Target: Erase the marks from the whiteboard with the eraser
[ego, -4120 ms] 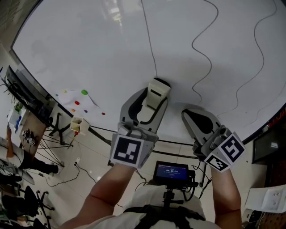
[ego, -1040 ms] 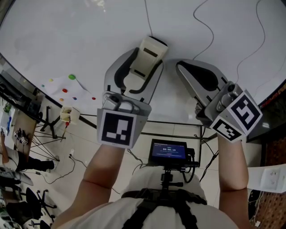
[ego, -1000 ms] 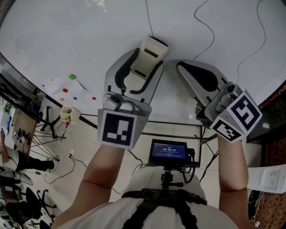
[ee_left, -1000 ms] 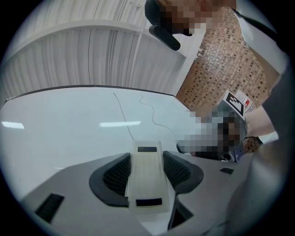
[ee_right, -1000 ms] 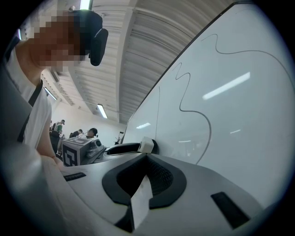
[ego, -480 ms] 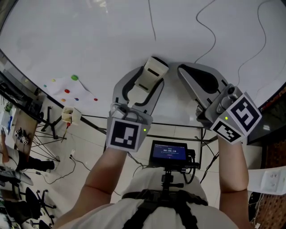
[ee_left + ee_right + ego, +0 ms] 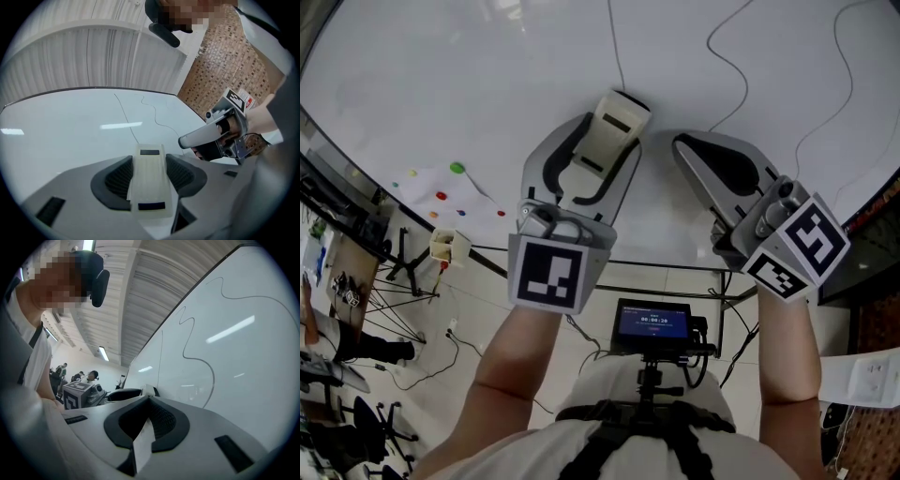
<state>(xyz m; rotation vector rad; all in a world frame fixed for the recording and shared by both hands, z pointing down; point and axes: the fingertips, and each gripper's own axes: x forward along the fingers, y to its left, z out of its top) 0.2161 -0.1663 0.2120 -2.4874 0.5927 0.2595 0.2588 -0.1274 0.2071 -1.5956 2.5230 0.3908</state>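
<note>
Eraser [image 7: 149, 183] is gripped in the wide-spread left gripper [image 7: 609, 131] at the whiteboard [image 7: 469, 75], while the right gripper [image 7: 686, 148] is closed on nothing.

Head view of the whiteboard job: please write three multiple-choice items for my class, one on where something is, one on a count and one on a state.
1. Where is the cream plastic eraser?
A. between the fingers of the left gripper
B. on a shelf
C. in a drawer

2. How many thin black lines are drawn on the glossy whiteboard?
A. one
B. three
C. six

3. The small screen at the person's waist is:
A. dark
B. lit
C. folded shut

Answers:
1 A, because the grey fingers press on the eraser's two sides.
2 B, because one straight line and two wavy ones show.
3 B, because it glows blue.
</note>
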